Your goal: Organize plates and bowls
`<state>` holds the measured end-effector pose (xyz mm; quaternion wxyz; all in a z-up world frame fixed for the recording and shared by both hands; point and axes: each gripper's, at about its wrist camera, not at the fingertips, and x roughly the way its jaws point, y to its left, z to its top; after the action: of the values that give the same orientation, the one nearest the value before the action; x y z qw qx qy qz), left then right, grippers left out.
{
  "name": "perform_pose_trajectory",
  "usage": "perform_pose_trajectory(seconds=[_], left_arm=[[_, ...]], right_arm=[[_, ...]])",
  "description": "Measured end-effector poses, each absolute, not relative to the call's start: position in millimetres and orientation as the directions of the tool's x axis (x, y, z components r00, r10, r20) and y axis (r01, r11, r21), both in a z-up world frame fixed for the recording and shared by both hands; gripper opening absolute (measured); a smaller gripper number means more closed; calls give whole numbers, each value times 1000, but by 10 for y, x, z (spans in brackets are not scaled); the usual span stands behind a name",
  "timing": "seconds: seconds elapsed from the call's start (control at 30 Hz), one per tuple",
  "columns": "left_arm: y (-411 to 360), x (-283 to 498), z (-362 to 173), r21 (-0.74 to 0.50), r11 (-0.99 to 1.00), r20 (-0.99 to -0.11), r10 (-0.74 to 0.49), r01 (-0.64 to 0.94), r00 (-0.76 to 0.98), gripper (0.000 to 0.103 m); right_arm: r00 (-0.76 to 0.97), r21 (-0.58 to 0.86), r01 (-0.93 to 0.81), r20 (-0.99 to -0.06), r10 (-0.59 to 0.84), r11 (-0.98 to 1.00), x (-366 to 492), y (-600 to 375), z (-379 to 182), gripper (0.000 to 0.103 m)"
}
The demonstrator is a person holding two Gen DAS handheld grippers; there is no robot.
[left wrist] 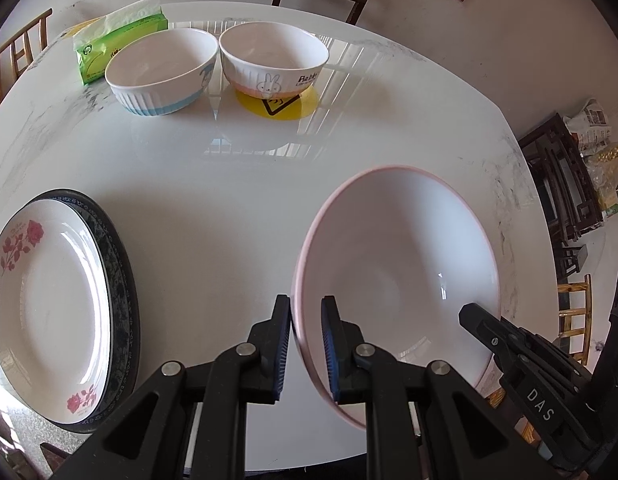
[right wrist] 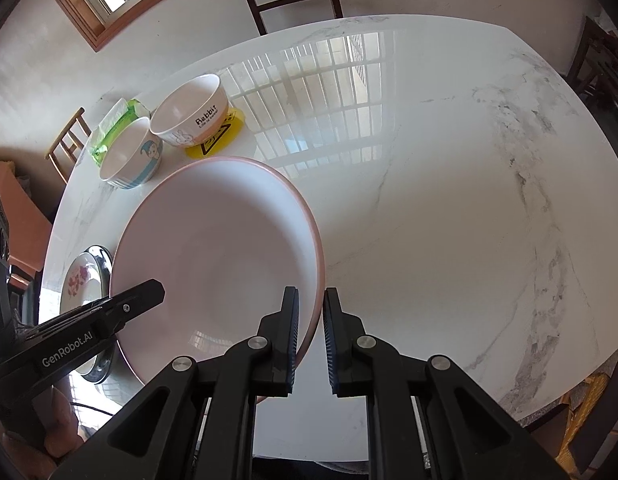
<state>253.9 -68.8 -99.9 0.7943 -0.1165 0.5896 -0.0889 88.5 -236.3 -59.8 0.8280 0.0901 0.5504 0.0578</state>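
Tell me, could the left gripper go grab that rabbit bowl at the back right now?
Probably not yet: the left gripper is shut on the pink-rimmed plate's rim, sharing it with the right gripper. The bare table before the rabbit bowl leaves the way free.

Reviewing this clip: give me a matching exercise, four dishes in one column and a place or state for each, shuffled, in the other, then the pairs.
Things
1. pink-rimmed plate
2. rose plate
3. rabbit bowl
4. blue-banded bowl

Places or states
A. stands on the yellow coaster
B. lies on top of the dark-rimmed plate
C. its rim gripped on two sides by the left hand-held gripper and the right hand-held gripper
D. beside the green tissue pack

Pairs: 1-C, 2-B, 3-A, 4-D
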Motion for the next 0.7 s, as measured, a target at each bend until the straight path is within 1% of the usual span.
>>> perform_pose_trajectory(seconds=[0.7], left_arm=[[-728,2494,-1096,-282,959,-923,-274,10,271,16]], right_arm=[[345,235,-9,-912,224,972,633,-2303,-735,14]])
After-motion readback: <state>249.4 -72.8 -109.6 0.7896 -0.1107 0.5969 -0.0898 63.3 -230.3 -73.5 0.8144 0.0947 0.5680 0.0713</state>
